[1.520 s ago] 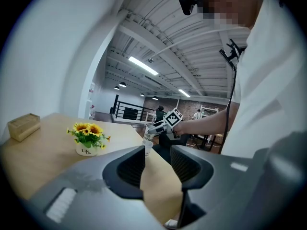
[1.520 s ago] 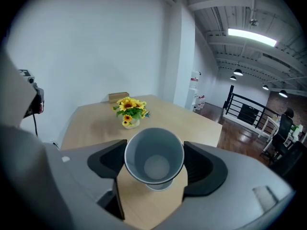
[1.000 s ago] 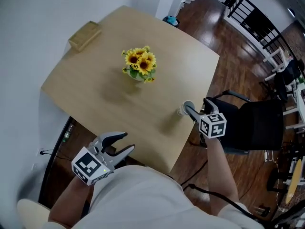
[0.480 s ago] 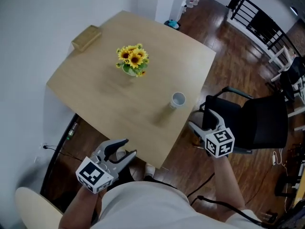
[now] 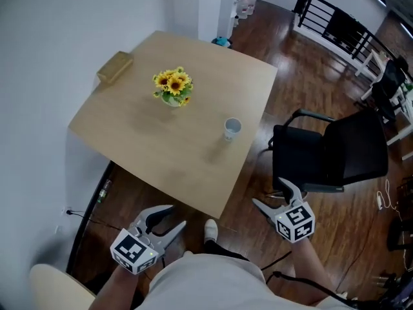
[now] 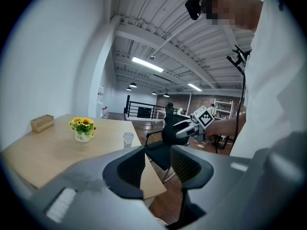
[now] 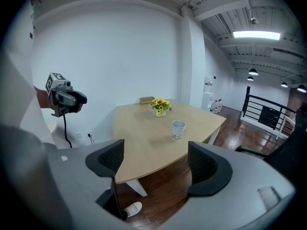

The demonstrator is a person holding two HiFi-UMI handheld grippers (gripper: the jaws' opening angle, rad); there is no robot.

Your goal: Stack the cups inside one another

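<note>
Tabletop (image 5: pixel 161 141): carries flowers (image 5: pixel 171 86) and a single cup shape.
Left gripper (image 5: pixel 175 216): beyond the near edge, fingers apart, empty.
Right gripper (image 5: pixel 268 192): beyond the right edge, fingers apart, empty.
Cup (image 5: pixel 231 128): upright, near the right edge.
Progress: seems finished; no loose cup is left.

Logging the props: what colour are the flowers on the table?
The sunflowers are yellow with dark centres and green leaves, clearest in the head view.
</note>
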